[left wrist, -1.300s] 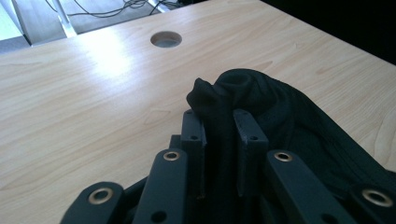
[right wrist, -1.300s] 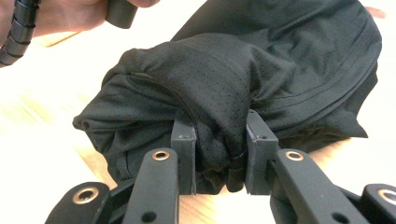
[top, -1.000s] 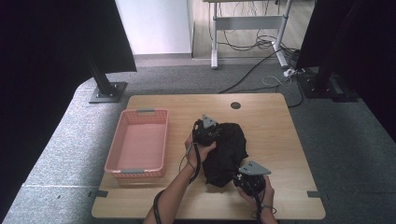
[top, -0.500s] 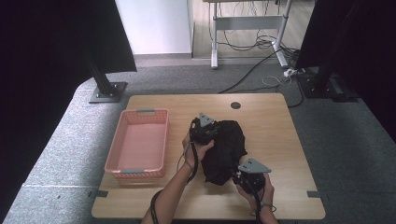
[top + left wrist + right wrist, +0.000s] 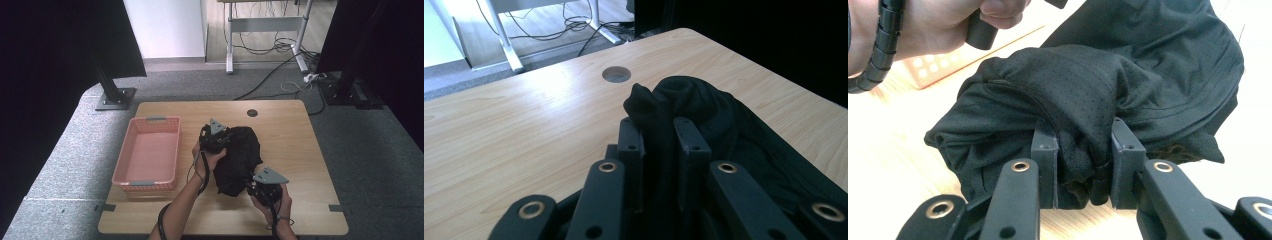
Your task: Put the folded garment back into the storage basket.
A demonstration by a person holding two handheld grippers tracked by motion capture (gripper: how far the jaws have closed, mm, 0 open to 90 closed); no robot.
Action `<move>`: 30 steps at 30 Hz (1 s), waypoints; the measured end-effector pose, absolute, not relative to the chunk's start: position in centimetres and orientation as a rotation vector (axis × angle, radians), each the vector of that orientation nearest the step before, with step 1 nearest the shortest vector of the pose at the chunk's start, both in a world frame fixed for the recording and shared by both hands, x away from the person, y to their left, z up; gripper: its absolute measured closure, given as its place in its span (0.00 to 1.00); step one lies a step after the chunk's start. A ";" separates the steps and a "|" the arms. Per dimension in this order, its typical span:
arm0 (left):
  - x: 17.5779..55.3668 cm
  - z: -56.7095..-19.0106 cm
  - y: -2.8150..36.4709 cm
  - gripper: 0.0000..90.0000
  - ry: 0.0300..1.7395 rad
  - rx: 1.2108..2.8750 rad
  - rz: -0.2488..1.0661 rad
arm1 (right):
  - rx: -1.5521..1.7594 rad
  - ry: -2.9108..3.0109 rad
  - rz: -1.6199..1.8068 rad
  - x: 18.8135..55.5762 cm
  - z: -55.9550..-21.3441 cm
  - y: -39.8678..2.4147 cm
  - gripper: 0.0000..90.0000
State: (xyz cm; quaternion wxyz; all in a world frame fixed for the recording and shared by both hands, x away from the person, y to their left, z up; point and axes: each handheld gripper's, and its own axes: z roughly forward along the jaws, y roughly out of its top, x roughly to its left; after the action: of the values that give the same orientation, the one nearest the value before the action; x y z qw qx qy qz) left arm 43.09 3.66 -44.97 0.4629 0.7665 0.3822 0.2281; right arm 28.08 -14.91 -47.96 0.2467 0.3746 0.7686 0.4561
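Fabric filled both pairs of jaws. The black garment [image 5: 239, 160] lay bunched near the middle of the wooden table [image 5: 300, 150], its long axis running from about 12 o'clock down to 6 o'clock in the high view, with the pink basket [image 5: 148, 152] well apart at its 9 o'clock. The left gripper [image 5: 218, 139] was clamped on the garment's far end at roughly 11 o'clock of the heap; in the left gripper view a peak of cloth [image 5: 659, 107] stood up between the closed jaws, with the table's round hole [image 5: 616, 74] beyond it at 12 o'clock. The right gripper [image 5: 264, 184] was pinched on the near end at about 5 o'clock, and the right gripper view showed a fold of mesh fabric [image 5: 1083, 100] squeezed between its jaws, the left hand [image 5: 923, 25] at 11 o'clock behind it. So each end of the garment sat already inside its own gripper, neither arm needing to reach. Judging from this, the coming move would turn on that 12-to-6 axis: drawing the two held ends apart along it should stretch the bundle, while carrying it toward 9 o'clock would favour the left hand, which stood nearer the basket.
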 end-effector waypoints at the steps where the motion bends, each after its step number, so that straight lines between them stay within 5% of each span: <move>1: 43.1 -44.9 3.7 0.85 0.941 1.884 0.561 | 1.021 2.097 1.244 28.1 -47.9 -14.9 0.79; 30: 42.9 -42.7 5.8 0.85 0.948 1.868 0.594 | 0.989 2.080 1.292 28.8 -45.8 -13.1 0.79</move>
State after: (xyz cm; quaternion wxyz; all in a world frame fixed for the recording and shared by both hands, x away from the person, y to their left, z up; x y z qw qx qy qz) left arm 42.93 5.84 -42.75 0.4635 0.7602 0.3858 0.2418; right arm 28.76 -13.08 -45.82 0.2477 0.3629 0.7630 0.4740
